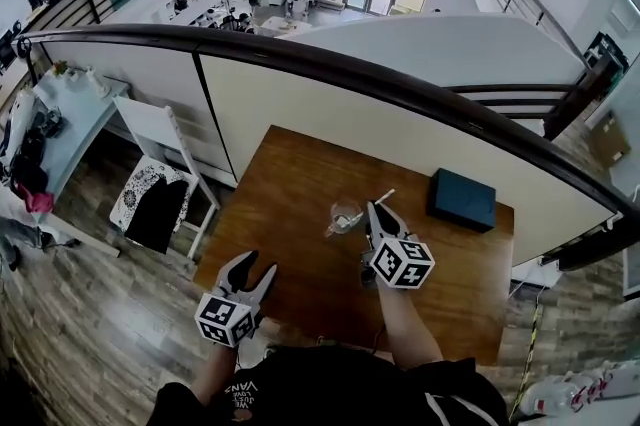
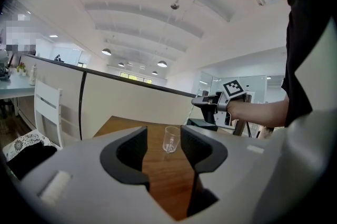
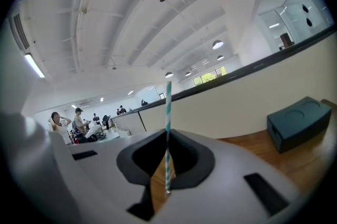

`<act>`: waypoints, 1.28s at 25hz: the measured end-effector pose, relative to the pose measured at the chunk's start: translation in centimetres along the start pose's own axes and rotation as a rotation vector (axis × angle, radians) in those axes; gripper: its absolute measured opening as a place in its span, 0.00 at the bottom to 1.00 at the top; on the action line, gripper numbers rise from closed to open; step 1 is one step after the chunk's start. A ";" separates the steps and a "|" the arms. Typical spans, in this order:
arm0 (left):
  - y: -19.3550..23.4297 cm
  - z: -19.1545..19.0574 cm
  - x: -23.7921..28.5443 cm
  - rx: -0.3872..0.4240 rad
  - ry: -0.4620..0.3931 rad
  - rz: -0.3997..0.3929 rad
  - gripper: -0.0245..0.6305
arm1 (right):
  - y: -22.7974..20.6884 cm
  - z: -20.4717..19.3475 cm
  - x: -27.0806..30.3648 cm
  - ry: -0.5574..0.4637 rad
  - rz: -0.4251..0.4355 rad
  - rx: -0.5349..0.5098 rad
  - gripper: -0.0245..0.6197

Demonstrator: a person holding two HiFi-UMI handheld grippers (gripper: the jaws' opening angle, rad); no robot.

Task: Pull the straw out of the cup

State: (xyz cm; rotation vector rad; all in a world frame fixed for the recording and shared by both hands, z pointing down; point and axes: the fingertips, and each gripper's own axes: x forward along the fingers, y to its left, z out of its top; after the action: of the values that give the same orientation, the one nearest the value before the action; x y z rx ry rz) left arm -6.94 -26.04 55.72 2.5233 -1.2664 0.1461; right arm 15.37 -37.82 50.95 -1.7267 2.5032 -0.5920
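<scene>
A clear plastic cup stands upright near the middle of the brown table. My right gripper hangs just right of the cup and above it, shut on a straw. In the right gripper view the teal-and-white striped straw stands upright, pinched between the closed jaws of the right gripper. My left gripper is over the table's near left edge, open and holding nothing. In the left gripper view the left gripper points at the cup, well short of it, and the right gripper is raised beyond.
A dark teal box lies at the table's far right, also seen as the box. A white chair with dark cloth stands left of the table. A curved partition with a dark rail runs behind the table.
</scene>
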 end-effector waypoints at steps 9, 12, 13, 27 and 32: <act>-1.4 0.8 -1.7 0.020 -0.031 -0.063 0.31 | 2.8 1.6 -4.8 -0.068 -0.017 -0.018 0.08; -2.0 0.9 -2.4 0.026 -0.040 -0.086 0.31 | 3.6 1.4 -6.5 -0.080 -0.033 -0.020 0.08; -2.1 1.0 -2.7 0.029 -0.043 -0.094 0.31 | 3.8 1.2 -7.1 -0.082 -0.039 -0.021 0.08; -2.7 0.7 -7.3 0.067 -0.071 -0.175 0.22 | 8.6 -3.2 -13.1 -0.074 -0.113 -0.024 0.08; -2.6 0.5 -8.9 0.089 -0.073 -0.188 0.14 | 10.6 -4.4 -14.1 -0.072 -0.115 -0.023 0.08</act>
State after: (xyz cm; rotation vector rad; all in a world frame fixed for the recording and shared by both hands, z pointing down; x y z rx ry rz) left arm -10.22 -17.94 52.61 2.7312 -1.0625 0.0694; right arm 10.13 -20.47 49.02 -1.8757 2.3851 -0.4995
